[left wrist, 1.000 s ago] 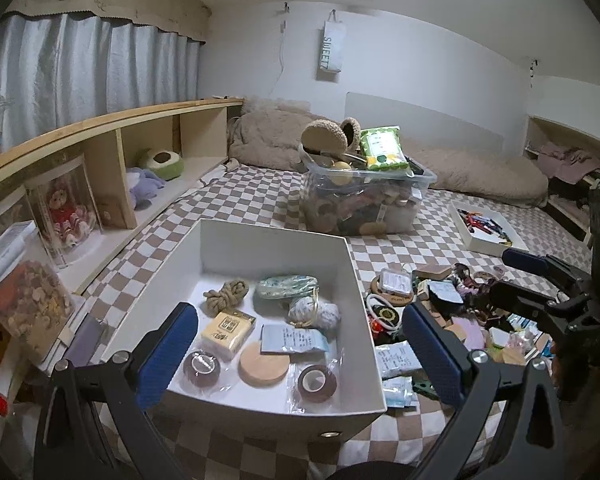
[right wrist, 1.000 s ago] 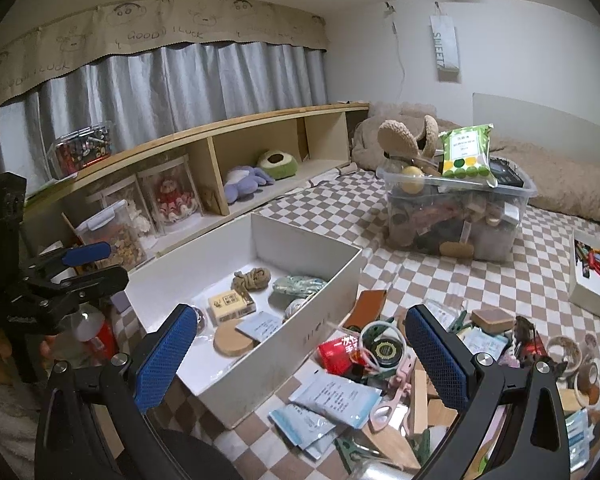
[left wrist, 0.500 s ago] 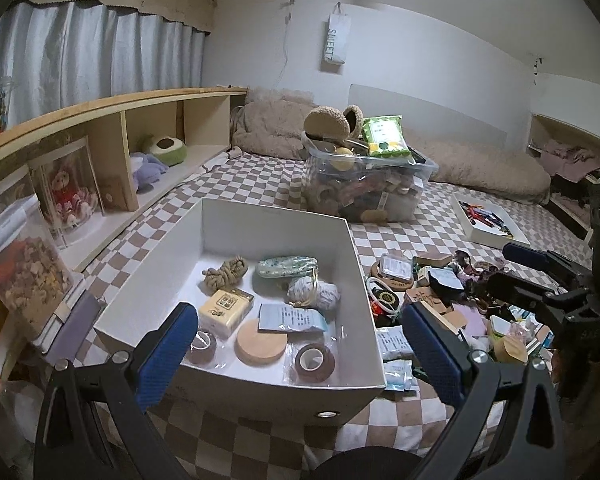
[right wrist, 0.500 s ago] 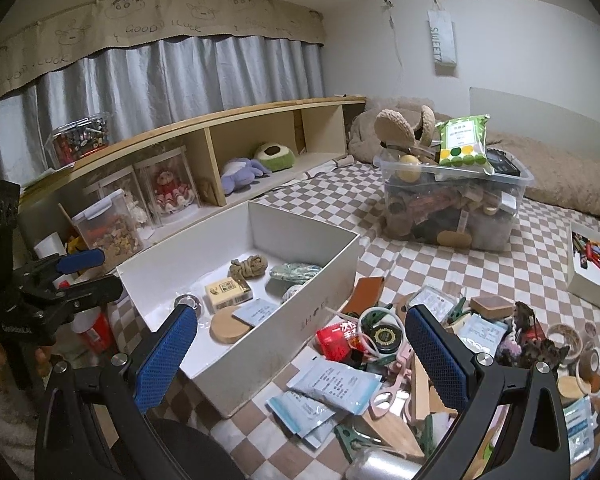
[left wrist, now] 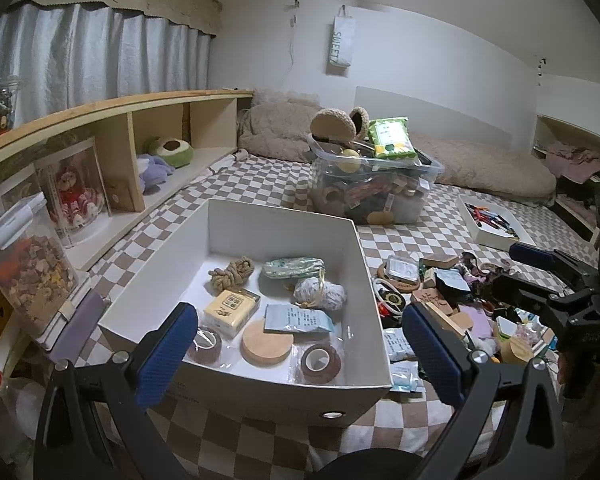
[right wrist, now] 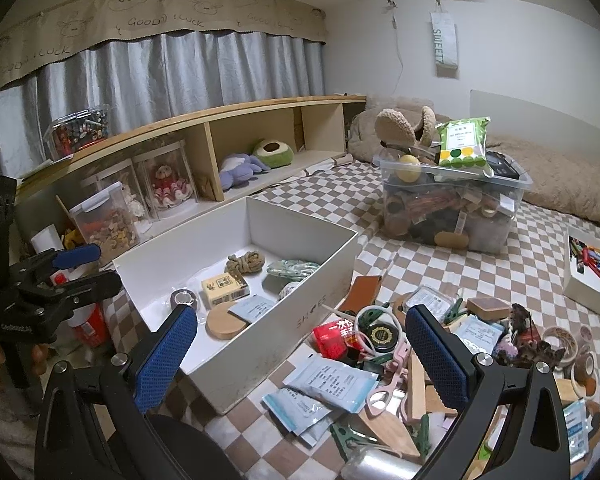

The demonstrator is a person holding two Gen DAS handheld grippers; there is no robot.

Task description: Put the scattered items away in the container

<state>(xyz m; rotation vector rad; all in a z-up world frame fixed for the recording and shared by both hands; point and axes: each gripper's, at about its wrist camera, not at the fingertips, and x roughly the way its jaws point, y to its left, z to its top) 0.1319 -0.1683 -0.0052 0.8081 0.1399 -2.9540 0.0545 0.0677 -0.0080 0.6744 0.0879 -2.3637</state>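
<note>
The white box [left wrist: 280, 236] lies on the checkered bed cover and holds a rope knot [left wrist: 232, 274], a yellow carton [left wrist: 230, 310], a wooden disc [left wrist: 266, 344], tape rolls and a sachet. My left gripper [left wrist: 300, 354] hovers open and empty over the box's near wall. To the box's right is the scattered pile [left wrist: 440, 292]. In the right wrist view my right gripper [right wrist: 300, 356] is open and empty, between the white box [right wrist: 260, 356] and the pile: a red packet [right wrist: 334, 338], a round black tin [right wrist: 380, 336], sachets [right wrist: 332, 380] and pink scissors [right wrist: 384, 384].
A full clear bin [right wrist: 452, 216] stands behind the pile. A white tray of crayons [right wrist: 592, 268] is at the far right. A wooden shelf [left wrist: 140, 152] with toys and jars runs along the left. A red bottle [right wrist: 88, 320] stands by the box's left corner.
The left gripper has drawn back and up from the box, so more of the near wall shows. The right gripper shifted slightly. Both stayed open and empty.
</note>
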